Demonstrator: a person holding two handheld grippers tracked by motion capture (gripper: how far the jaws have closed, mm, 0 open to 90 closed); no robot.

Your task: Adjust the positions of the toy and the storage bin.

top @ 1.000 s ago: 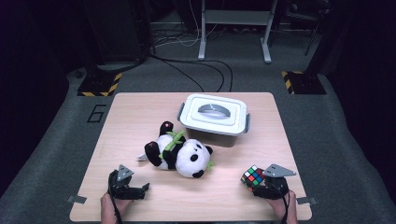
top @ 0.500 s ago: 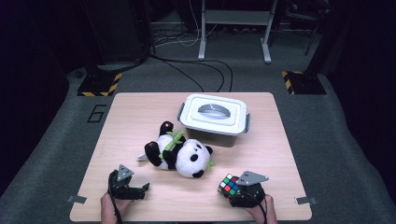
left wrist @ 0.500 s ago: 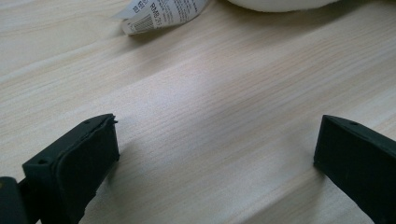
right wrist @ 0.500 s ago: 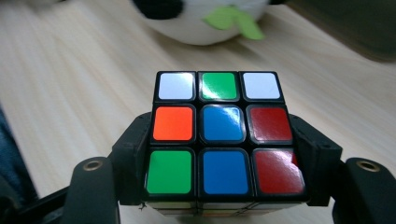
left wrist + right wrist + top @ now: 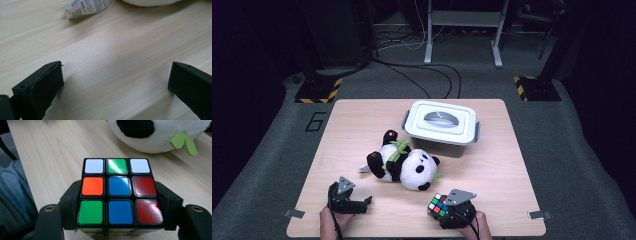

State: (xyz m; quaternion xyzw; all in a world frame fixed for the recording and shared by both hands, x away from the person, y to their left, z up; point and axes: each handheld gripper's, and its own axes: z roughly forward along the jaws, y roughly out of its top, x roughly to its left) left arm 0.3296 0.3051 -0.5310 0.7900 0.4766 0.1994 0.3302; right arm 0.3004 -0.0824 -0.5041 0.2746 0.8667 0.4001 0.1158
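The right claw (image 5: pixel 443 210) sits at the near edge of the worktop (image 5: pixel 512 165), and its two black jaws squeeze a colour cube (image 5: pixel 438 205) from both sides. In the right gripper view the cube (image 5: pixel 117 192) sits snug between the jaws, with its white, green, orange, blue and red squares facing up. The jaws hold only the lower part of the cube, so I think it could tip or pop out if the hand jerks. Its sides look smooth and shiny, so it may also slip and roll off the near edge.

The left claw (image 5: pixel 360 204) rests low near the left front of the worktop. Its jaws are spread wide with nothing in them, and bare wood lies between them in the left gripper view. A white paper tag (image 5: pixel 86 7) lies just ahead of it. If this claw goes forward, it could catch the tag and drag the toy.

A little farther back lies a toy panda (image 5: pixel 404 165) on its side. It is very close to the cube, so the right claw could bump its soft head and push it away.

Behind the panda stands a white box (image 5: pixel 441 127) with its lid (image 5: pixel 442 119) on. While the lid is on, nothing can go inside, and a bump could shove the box toward the far edge.
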